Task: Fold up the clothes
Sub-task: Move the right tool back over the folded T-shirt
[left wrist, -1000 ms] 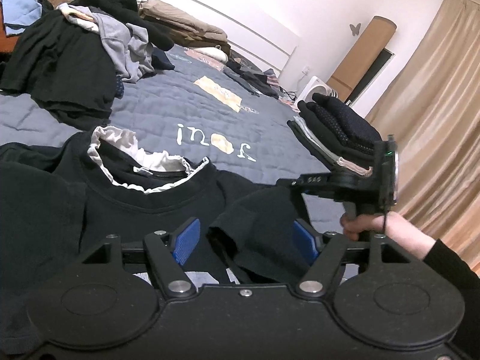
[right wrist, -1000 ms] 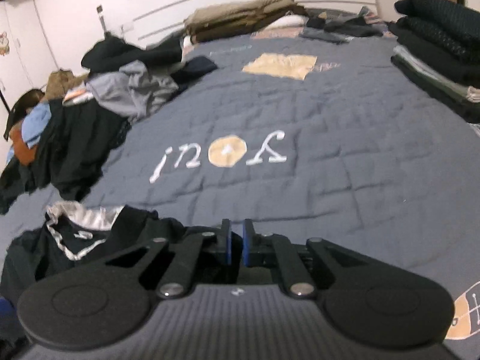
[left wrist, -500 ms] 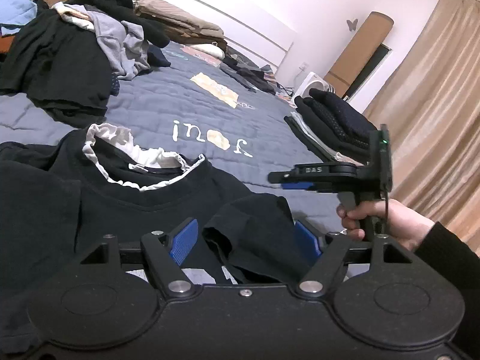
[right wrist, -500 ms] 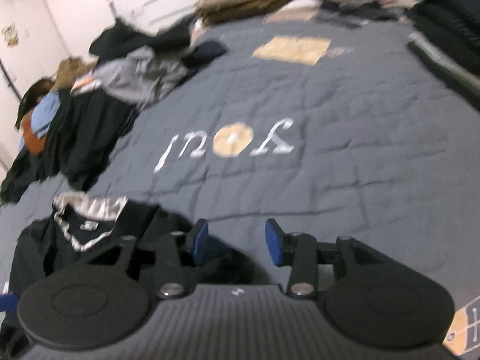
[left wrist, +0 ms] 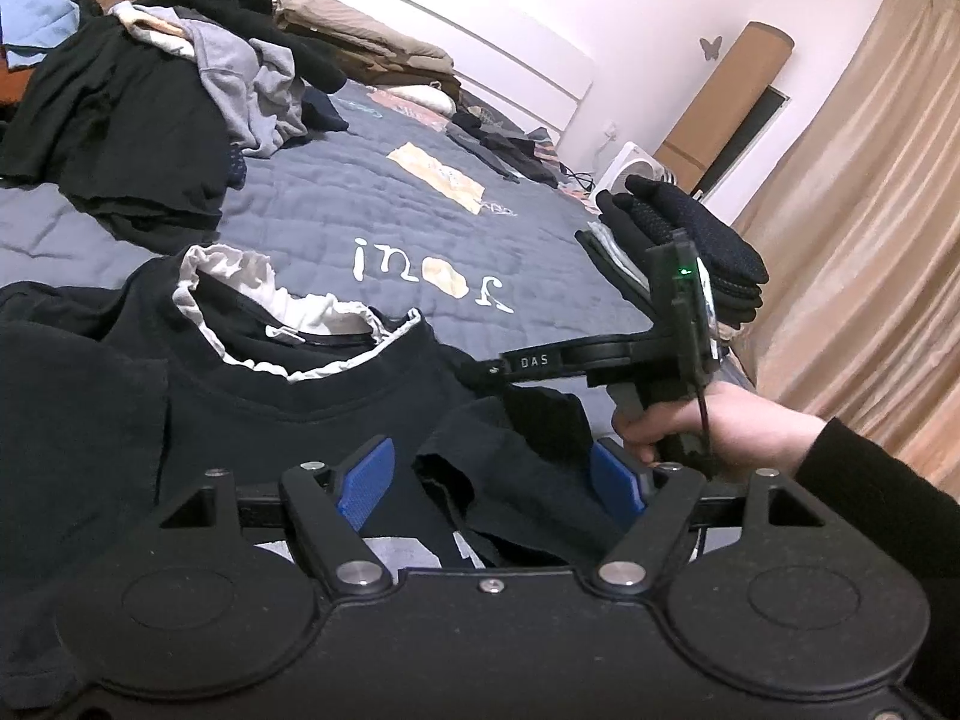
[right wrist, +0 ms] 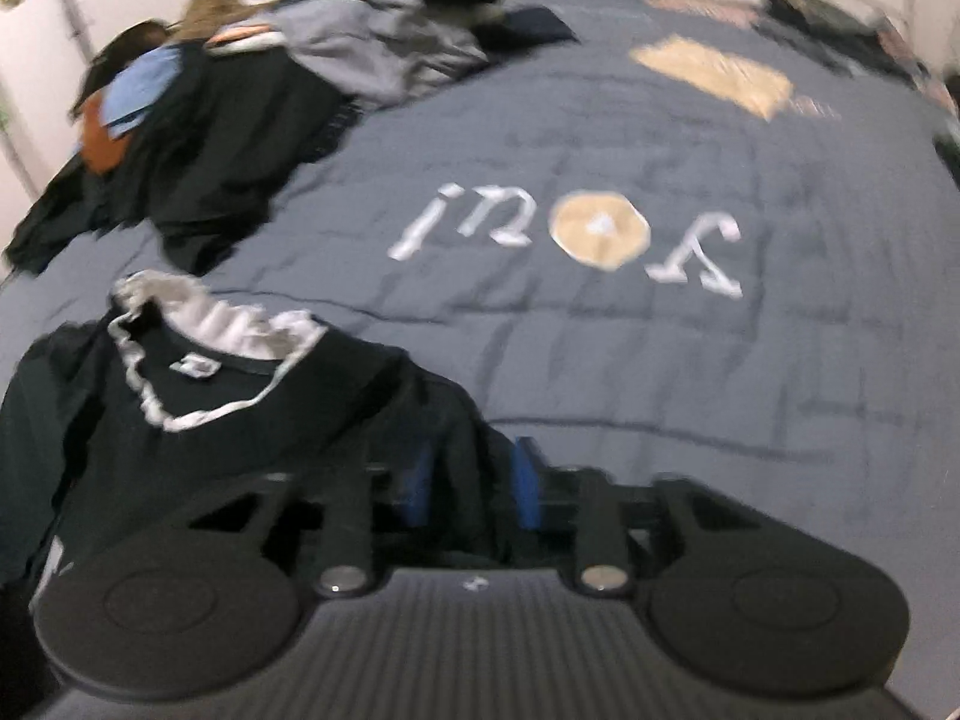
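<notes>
A black shirt (left wrist: 240, 420) with a white ruffled collar (left wrist: 270, 312) lies flat on the grey-blue quilt (left wrist: 360, 204). My left gripper (left wrist: 492, 477) is open, its blue pads (left wrist: 366, 480) standing wide on either side of the shirt's folded-in sleeve (left wrist: 516, 456) without pressing it. In the left wrist view, a hand holds my right gripper (left wrist: 474, 369), whose tip reaches the shirt's shoulder. In the blurred right wrist view, the right gripper (right wrist: 474, 480) is closing, and a ridge of the black shirt (right wrist: 240, 420) fills the gap between its pads.
A heap of unfolded dark and grey clothes (left wrist: 150, 90) covers the far left of the bed. A folded stack of dark clothes (left wrist: 690, 240) sits at the right edge. Beige folded items (left wrist: 360, 42) lie by the headboard, and curtains (left wrist: 870, 240) hang to the right.
The right gripper opened, moved left and down onto the shirt's shoulder, then closed on the black fabric. The left gripper stayed where it was.
</notes>
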The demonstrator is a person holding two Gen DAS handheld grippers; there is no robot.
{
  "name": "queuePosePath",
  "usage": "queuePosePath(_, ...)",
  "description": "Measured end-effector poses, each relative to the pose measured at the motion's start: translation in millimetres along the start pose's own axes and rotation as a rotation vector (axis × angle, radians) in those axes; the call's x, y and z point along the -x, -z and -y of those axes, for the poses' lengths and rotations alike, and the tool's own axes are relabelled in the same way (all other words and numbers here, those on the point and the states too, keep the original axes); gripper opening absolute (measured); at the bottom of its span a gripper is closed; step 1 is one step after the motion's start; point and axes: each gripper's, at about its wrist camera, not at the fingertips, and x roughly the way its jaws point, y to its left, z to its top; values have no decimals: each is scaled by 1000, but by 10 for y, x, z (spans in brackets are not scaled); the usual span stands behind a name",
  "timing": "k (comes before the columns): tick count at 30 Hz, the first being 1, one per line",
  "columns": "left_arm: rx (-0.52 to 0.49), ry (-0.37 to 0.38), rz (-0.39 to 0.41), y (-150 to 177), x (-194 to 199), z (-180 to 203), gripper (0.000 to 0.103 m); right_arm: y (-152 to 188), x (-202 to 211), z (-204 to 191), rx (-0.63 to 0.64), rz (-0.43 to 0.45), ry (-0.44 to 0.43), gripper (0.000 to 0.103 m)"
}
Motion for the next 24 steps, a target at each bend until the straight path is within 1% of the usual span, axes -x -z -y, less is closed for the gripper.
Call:
queuePosePath(1, 1, 0, 2, -4, 4, -3, 72, -4, 25, 55, -49, 24, -13, 1)
queuePosePath(2, 2, 0, 5, -9, 8, -6, 72, -7, 61, 92, -79, 61, -7, 1)
queuePosePath(4, 4, 0, 9, -17, 15, -11, 72, -19, 133, 162, -123, 136, 44, 0)
queuePosePath(7, 3, 1, 8, -19, 17, -12, 72, -50, 172, 245, -141, 144, 30, 0)
queuePosePath(8, 1, 2, 6, -18, 17, -12, 72, -56, 204, 254, -146, 144, 11, 0)
queuePosePath(10, 1, 1, 5, -23, 18, -21, 72, -35, 375, 182, -112, 172, 19, 4)
queuePosePath(14, 7, 2, 12, -35, 52, -26, 72, 92, 762, -10, -51, 209, 24, 7)
queuePosePath(17, 6, 7, 20, -42, 87, -11, 72, 296, 1049, -165, -34, 212, 8, 17)
queuePosePath(19, 5, 12, 22, -41, 107, 4, 72, 488, 1238, -283, -27, 214, 12, 32)
queuePosePath(21, -1, 17, 21, -35, 125, 23, 73, 667, 1376, -398, -15, 215, 19, 37)
queuePosePath(24, -12, 23, 21, -18, 154, 56, 73, 969, 1541, -550, -30, 214, 14, 39)
